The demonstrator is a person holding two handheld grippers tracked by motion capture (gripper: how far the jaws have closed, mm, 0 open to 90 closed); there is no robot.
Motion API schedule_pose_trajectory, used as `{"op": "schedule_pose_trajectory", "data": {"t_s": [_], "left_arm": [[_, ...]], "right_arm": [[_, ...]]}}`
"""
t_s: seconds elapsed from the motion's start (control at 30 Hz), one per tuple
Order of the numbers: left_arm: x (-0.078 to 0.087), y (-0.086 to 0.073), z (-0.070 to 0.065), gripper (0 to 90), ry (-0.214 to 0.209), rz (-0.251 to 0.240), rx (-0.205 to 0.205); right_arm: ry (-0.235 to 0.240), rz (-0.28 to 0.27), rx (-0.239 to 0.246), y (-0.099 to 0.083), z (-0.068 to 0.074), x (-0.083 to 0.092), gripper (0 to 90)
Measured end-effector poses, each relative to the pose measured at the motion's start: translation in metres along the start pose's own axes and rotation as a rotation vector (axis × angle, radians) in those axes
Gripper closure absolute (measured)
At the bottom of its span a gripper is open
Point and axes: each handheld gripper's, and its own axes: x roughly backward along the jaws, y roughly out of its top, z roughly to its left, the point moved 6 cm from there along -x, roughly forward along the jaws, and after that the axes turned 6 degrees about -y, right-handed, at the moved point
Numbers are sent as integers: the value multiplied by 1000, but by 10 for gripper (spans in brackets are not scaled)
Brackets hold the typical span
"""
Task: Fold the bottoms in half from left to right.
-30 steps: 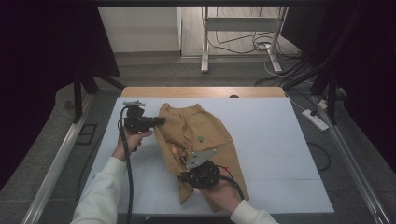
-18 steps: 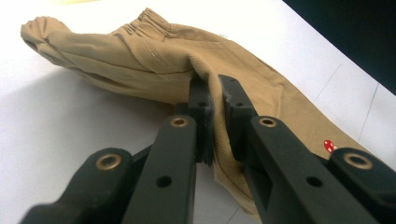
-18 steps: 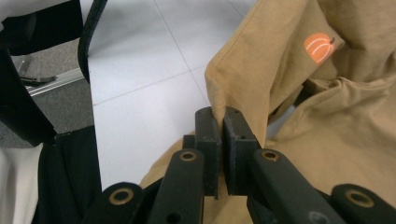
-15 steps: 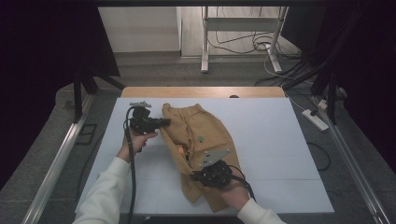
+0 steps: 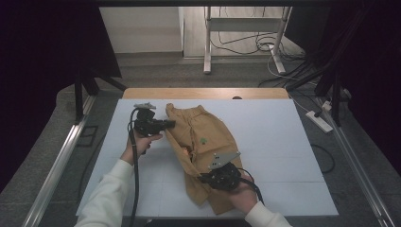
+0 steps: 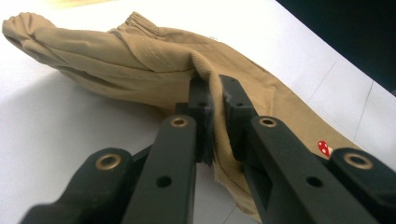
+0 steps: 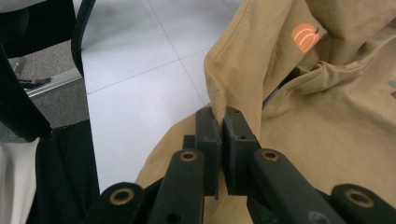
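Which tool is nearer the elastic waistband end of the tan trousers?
Left. The left tool is clamped on cloth right beside the waistband at the far end of the tan trousers. The right tool pinches an edge at the near end, by the leg hems.

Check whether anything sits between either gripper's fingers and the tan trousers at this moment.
Nothing visible does. The left gripper and the right gripper each have their fingers pinched directly onto a fold of the tan trousers.
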Motion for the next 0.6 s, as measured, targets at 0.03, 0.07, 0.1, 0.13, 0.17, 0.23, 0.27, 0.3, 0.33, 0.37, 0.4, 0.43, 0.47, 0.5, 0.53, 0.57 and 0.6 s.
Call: {"op": "schedule_pose_trajectory", "data": {"t_s": [0.03, 0.07, 0.1, 0.13, 0.17, 0.23, 0.27, 0.3, 0.33, 0.37, 0.4, 0.43, 0.47, 0.5, 0.53, 0.57, 0.6], "left_arm": [[0, 0, 0, 837, -1, 0, -1], [-1, 0, -1, 837, -1, -1, -1], [-1, 0, -1, 837, -2, -1, -1], [-1, 1, -2, 837, -4, -1, -1], [-2, 1, -2, 837, -3, 0, -3], [-2, 1, -3, 837, -4, 0, -5], [-3, 1, -3, 837, -5, 0, -8], [-3, 1, -4, 837, -5, 0, -8], [-3, 2, -4, 837, -6, 0, -9], [-4, 2, -5, 837, -6, -1, -9], [-4, 2, -5, 837, -7, -1, -10], [-4, 2, -6, 837, -8, 0, -13], [-4, 2, -6, 837, -8, 0, -14], [-5, 3, -7, 837, -9, 1, -16], [-5, 3, -7, 837, -11, 0, -15], [-6, 3, -8, 836, -12, 0, -15], [-6, 3, -9, 837, -12, 0, -17]], "right_arm": [[-1, -1, 0, 0, 0, 1, 857], [-2, 1, 1, 0, 0, 2, 857], [-2, -2, -1, -1, -1, 3, 858], [-3, -2, -3, -1, -1, 3, 857], [-7, -5, -4, -1, -2, 4, 858], [-8, -4, -6, -2, -3, 6, 857], [-9, -5, -7, -3, -3, 7, 857], [-11, -7, -10, -3, -3, 7, 857], [-14, -5, -7, -3, -4, 8, 858], [-13, -4, -8, -4, -4, 9, 857], [-13, -6, -10, -4, -4, 9, 857], [-13, -7, -11, -4, -4, 10, 858], [-17, -6, -11, -5, -5, 11, 858], [-17, -9, -13, -5, -5, 11, 858], [-17, -7, -14, -5, -5, 12, 858], [-19, -5, -14, -6, -6, 13, 858], [-18, -6, -15, -7, -6, 13, 858]]}}
